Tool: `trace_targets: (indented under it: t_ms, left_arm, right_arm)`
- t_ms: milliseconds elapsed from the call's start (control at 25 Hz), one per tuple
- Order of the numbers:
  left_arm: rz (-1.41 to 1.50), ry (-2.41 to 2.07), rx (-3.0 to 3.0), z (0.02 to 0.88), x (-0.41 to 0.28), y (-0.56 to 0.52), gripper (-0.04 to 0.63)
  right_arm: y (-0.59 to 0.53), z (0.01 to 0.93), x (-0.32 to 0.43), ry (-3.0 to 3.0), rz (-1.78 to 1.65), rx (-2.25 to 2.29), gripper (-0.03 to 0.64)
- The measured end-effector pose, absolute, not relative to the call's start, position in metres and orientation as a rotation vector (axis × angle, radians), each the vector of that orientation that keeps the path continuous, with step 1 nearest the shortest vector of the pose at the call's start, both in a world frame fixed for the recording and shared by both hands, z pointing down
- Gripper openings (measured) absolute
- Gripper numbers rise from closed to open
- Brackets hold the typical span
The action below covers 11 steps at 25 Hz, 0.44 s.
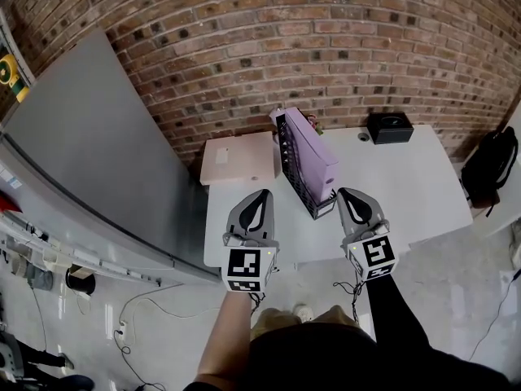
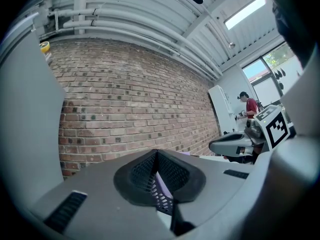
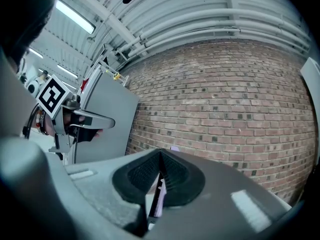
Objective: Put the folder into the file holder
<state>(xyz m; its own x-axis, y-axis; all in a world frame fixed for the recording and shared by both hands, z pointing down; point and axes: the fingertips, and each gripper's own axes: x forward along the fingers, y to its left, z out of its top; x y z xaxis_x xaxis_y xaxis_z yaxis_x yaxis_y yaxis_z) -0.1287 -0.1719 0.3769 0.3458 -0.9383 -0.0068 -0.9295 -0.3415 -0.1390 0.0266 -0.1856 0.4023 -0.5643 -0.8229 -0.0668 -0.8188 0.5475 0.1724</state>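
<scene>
A lilac folder (image 1: 313, 155) stands upright in the black mesh file holder (image 1: 293, 169) in the middle of the white table (image 1: 407, 186). Both grippers hang over the table's near edge, one on each side of the holder's near end. My left gripper (image 1: 260, 195) is shut with nothing in it, and so is my right gripper (image 1: 348, 194). In the left gripper view the jaws (image 2: 156, 152) meet, and the holder's mesh (image 2: 161, 200) and folder (image 2: 161, 184) show below them. In the right gripper view the shut jaws (image 3: 160, 153) point at the folder (image 3: 158, 204).
A pale pink pad (image 1: 232, 157) lies on the table left of the holder. A small black box (image 1: 389, 126) sits at the back by the brick wall. A black backpack (image 1: 491, 165) rests beyond the table's right side. A grey panel (image 1: 89, 145) leans at the left.
</scene>
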Motion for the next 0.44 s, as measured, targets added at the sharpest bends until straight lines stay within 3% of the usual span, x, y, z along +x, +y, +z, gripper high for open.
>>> trace_targets:
  t_ms: [440]
  left_arm:
    - [-0.134, 1.699, -2.504, 0.381, -0.114, -0.181, 0.003]
  right_arm:
    - [-0.193, 0.400, 0.038, -2.723, -0.304, 1.452, 0.000]
